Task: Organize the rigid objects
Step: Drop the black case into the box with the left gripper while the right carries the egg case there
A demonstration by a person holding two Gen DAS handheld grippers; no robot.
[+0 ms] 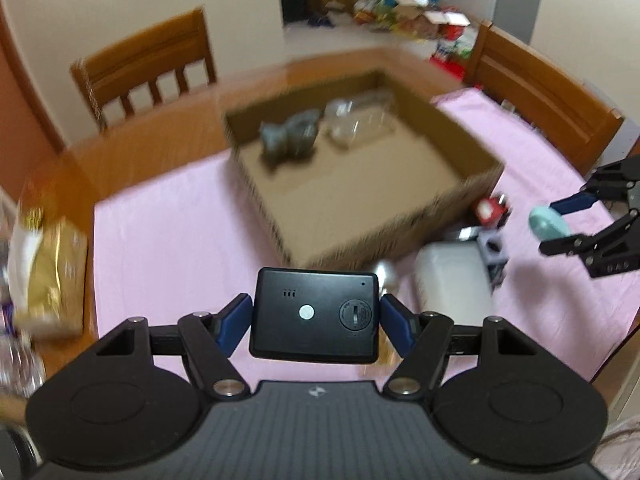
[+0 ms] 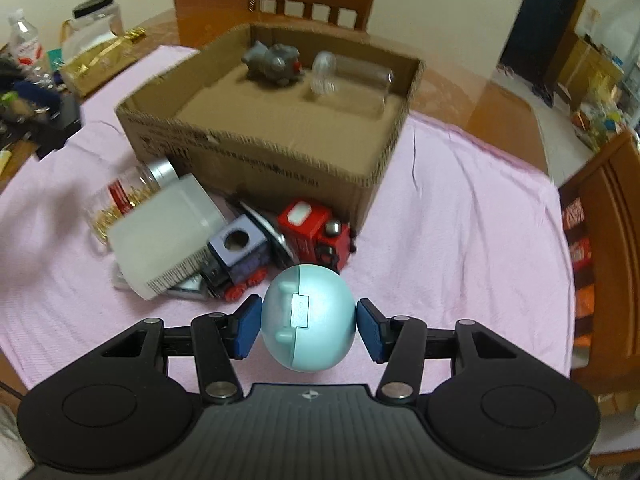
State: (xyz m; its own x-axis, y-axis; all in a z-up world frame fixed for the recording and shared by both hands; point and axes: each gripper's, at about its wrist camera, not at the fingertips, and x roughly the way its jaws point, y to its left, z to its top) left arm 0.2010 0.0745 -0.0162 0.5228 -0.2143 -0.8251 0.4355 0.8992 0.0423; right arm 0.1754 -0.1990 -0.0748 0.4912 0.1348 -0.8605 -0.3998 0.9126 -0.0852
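Note:
My left gripper (image 1: 316,316) is shut on a flat black device (image 1: 314,314) and holds it above the pink cloth, in front of the open cardboard box (image 1: 360,236). My right gripper (image 2: 309,322) is shut on a pale teal ball-shaped capsule (image 2: 308,318), held above the cloth near the box; the capsule also shows in the left wrist view (image 1: 546,222). In the box (image 2: 260,160) lie a grey toy animal (image 2: 274,62) and a clear tube (image 2: 352,74). Before the box lie a red toy engine (image 2: 316,236), a purple toy engine (image 2: 236,256), a white container (image 2: 164,236) and a glass jar (image 2: 128,196).
A pink cloth (image 2: 460,220) covers the round wooden table (image 1: 160,136). Wooden chairs (image 1: 148,68) stand around it. A gold-wrapped box (image 1: 48,276), bottles and clutter (image 2: 28,80) sit at the table's left edge. A doorway and floor clutter (image 1: 400,4) lie beyond.

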